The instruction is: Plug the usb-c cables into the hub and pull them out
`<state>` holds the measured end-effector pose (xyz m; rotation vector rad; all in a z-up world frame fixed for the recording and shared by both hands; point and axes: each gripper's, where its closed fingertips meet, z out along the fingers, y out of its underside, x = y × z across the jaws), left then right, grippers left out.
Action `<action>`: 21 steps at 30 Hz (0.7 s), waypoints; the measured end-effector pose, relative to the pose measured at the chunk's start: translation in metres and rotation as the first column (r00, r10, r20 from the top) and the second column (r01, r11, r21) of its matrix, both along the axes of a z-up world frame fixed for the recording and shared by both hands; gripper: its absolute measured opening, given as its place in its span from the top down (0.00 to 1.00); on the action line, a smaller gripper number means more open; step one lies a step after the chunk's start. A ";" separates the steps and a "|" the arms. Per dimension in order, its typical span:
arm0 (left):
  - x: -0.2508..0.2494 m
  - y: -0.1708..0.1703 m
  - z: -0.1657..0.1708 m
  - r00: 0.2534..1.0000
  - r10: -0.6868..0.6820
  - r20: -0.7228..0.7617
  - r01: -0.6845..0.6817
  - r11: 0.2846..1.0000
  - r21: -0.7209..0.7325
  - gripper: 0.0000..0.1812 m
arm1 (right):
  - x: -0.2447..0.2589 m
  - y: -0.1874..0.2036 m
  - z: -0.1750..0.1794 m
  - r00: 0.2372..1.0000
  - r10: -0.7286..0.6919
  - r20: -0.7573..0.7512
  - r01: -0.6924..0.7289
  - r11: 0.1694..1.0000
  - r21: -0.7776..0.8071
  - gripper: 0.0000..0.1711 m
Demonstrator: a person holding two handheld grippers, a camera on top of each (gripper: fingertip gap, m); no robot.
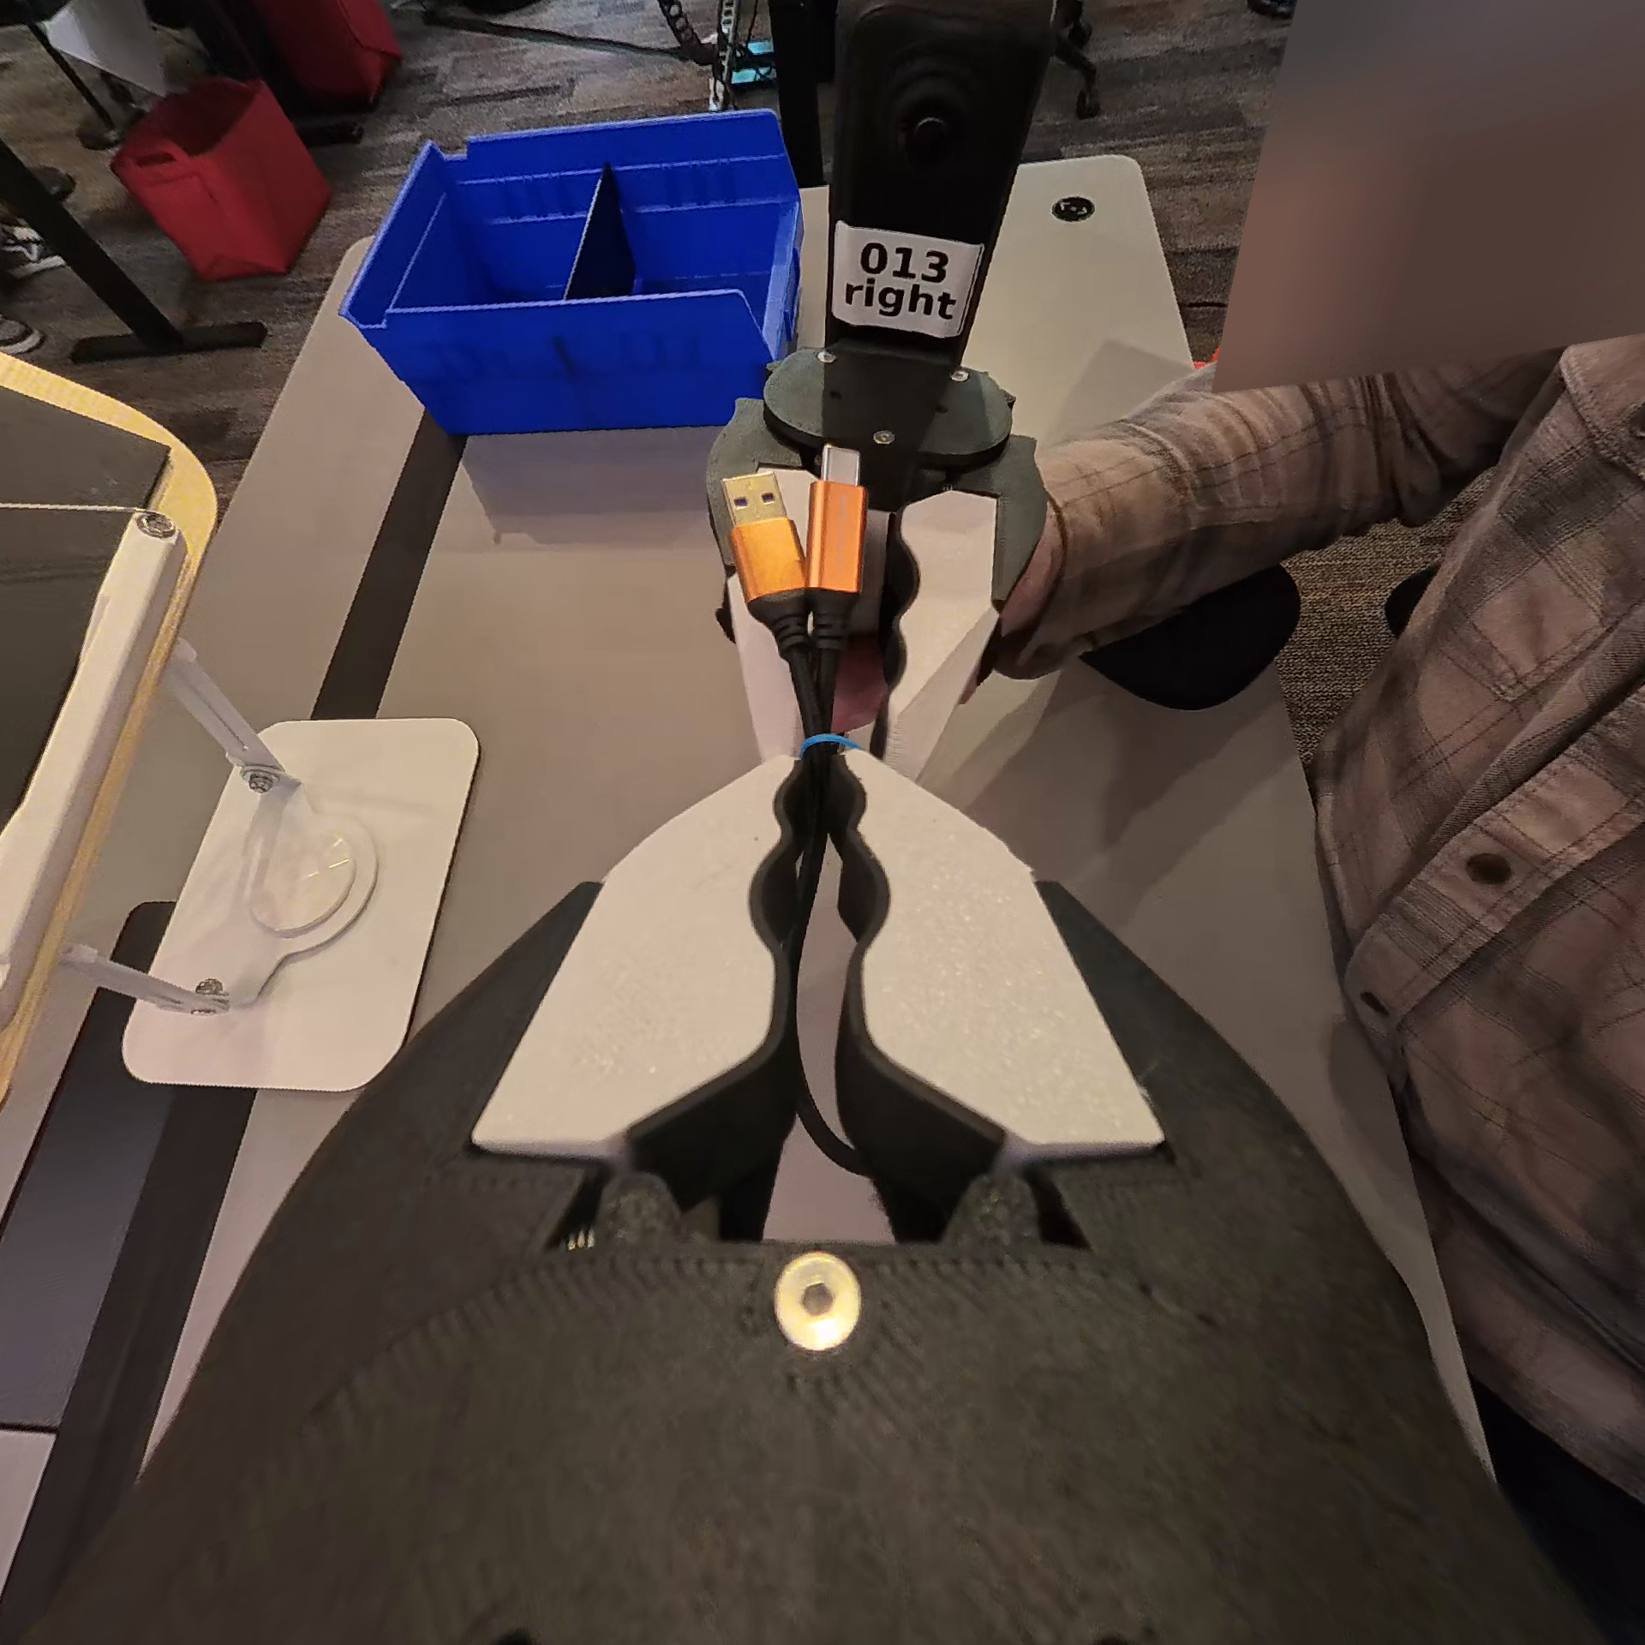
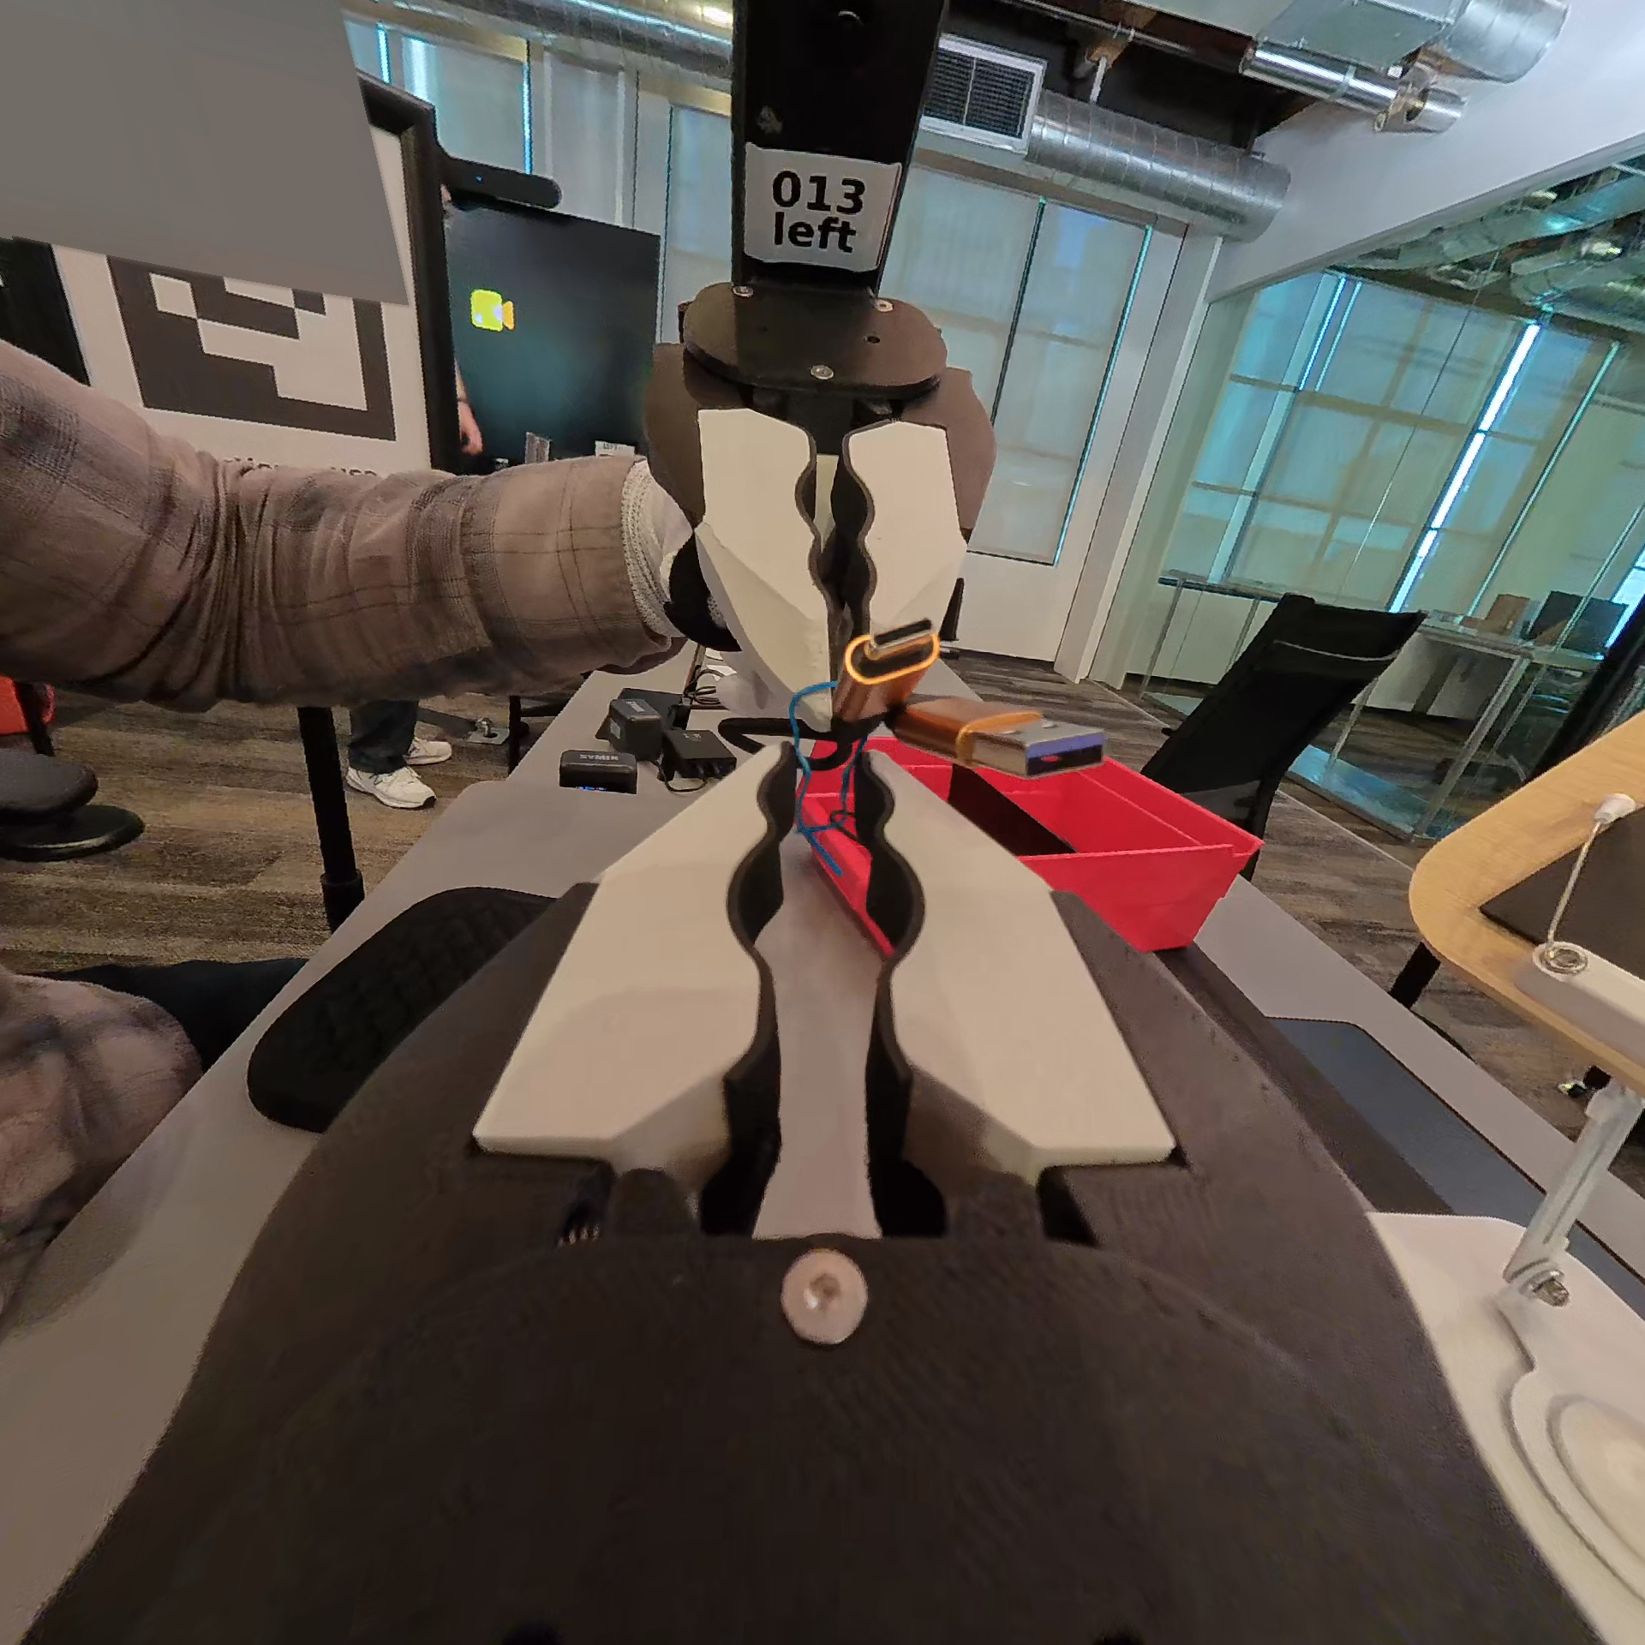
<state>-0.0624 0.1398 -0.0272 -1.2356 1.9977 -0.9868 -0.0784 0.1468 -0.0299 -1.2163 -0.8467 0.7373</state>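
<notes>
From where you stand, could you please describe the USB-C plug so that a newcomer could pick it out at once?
Start at the blue bin on the grey table; just in front of it the left gripper holds a black cable bundle tied with a blue band. Two orange-sleeved plugs stick out of it. The USB-C plug is the one with the narrow, rounded silver tip, beside the USB-A plug, which has a wide, flat tip.

A white printed sticker (image 1: 901, 283) sits on the right tool's (image 1: 846, 712) black stem. The left tool (image 2: 832, 623) carries a matching sticker (image 2: 817, 209), and a yellow camera sign (image 2: 491, 311) glows left of it.
</notes>
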 end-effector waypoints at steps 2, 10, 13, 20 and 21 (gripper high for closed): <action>0.000 0.000 -0.001 1.000 0.003 -0.004 -0.003 1.000 0.008 0.98 | 0.001 -0.001 -0.001 1.000 0.006 0.003 -0.006 1.000 -0.010 0.97; 0.002 0.001 0.000 1.000 0.015 -0.003 -0.015 0.998 0.053 0.98 | 0.006 -0.002 -0.003 1.000 0.020 -0.006 -0.020 0.998 -0.057 1.00; 0.003 -0.001 0.001 1.000 0.014 0.008 -0.015 0.997 0.080 0.98 | 0.008 -0.005 -0.001 0.997 0.061 -0.056 -0.066 0.992 -0.110 1.00; 0.008 -0.009 0.006 0.995 0.035 0.088 -0.050 0.983 0.179 0.98 | 0.012 -0.012 0.007 0.942 0.192 -0.276 -0.261 0.936 -0.238 1.00; 0.009 -0.008 0.007 0.994 0.043 0.104 -0.063 0.978 0.196 0.98 | 0.013 -0.013 0.008 0.931 0.201 -0.306 -0.282 0.926 -0.251 1.00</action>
